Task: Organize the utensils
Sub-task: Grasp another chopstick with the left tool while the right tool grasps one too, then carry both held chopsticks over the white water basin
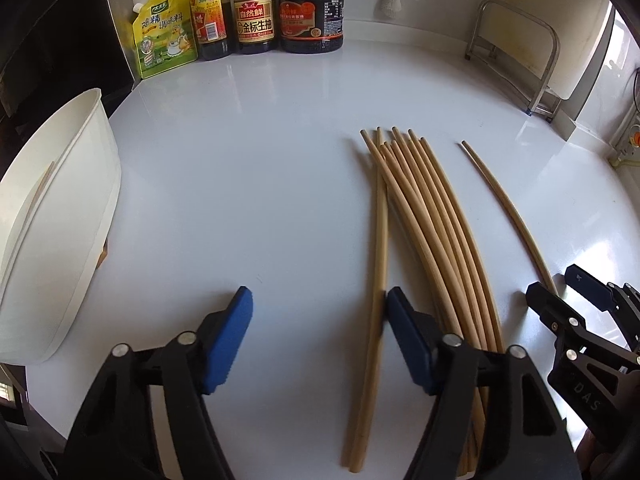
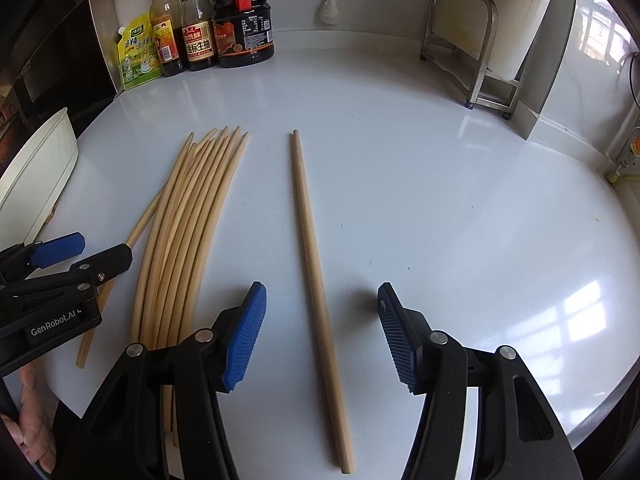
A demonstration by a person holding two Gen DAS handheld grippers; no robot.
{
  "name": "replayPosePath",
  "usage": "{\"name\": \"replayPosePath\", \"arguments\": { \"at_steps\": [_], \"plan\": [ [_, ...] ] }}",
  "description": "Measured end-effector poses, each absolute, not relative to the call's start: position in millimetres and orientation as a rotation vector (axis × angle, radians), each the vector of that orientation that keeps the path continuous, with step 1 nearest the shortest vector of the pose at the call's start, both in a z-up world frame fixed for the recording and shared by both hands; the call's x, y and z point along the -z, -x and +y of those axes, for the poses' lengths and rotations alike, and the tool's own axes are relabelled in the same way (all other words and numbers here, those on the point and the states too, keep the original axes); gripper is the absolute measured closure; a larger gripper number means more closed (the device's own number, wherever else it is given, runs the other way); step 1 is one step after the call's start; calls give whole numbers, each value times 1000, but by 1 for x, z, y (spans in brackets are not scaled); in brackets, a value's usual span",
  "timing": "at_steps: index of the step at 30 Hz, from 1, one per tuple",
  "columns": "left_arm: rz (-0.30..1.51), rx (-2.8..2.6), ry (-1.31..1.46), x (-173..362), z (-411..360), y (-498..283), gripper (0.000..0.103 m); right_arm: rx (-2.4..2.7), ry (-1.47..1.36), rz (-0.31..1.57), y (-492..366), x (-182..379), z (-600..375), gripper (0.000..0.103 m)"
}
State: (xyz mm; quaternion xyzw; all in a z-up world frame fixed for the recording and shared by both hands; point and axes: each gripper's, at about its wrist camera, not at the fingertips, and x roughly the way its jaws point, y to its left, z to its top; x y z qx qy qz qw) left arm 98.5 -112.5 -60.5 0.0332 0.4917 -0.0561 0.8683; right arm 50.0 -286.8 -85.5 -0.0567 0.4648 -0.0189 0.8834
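Barely started: one chopstick (image 1: 42, 186) is sitting in the white holder (image 1: 80, 200); the bundle (image 1: 436, 240) is lying on the surface (image 1: 240, 160).

Left claw (image 1: 318, 312), unclenched, is straddling a loose chopstick (image 1: 378, 280) w/ its right pad touching; right claw (image 2: 322, 328), also unclenched, is straddling a single chopstick (image 2: 312, 260).

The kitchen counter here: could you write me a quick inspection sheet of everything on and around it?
Surface: white glossy counter, clean, sunlit.
Job's things: a bundle of wooden chopsticks; one chopstick lying apart; another chopstick split off the bundle; white container at the left edge.
Clutter: yellow seasoning pouch and three sauce bottles at the back.
Tongs: left tongs open, one pad touching the split-off chopstick; right tongs open, straddling the lone chopstick without gripping it.
Cables: nothing seen.
Surroundings: metal rack against the wall; sunlit window at right.
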Motion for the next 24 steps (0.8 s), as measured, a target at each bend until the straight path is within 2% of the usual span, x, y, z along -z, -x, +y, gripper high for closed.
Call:
{"name": "replayPosePath", "arguments": {
  "at_steps": [2, 4, 5, 6, 7, 24],
  "plan": [
    [1027, 133, -76, 59, -115, -99, 54, 24, 132, 962, -51, 85, -283, 53],
    [1025, 148, -83, 58, -117, -98, 72, 7, 147, 957, -52, 85, -278, 68],
    [1026, 155, -83, 58, -118, -98, 76, 1, 157, 956, -52, 85, -276, 73],
    [1028, 163, -82, 57, -118, -98, 87, -7, 165, 957, -52, 85, -274, 84],
    [1032, 171, -80, 57, -119, -98, 93, -11, 174, 959, -53, 85, -272, 95],
    [1044, 168, -16, 55, -91, -105, 95, 7, 86, 948, -50, 82, -281, 97]
  ]
}}
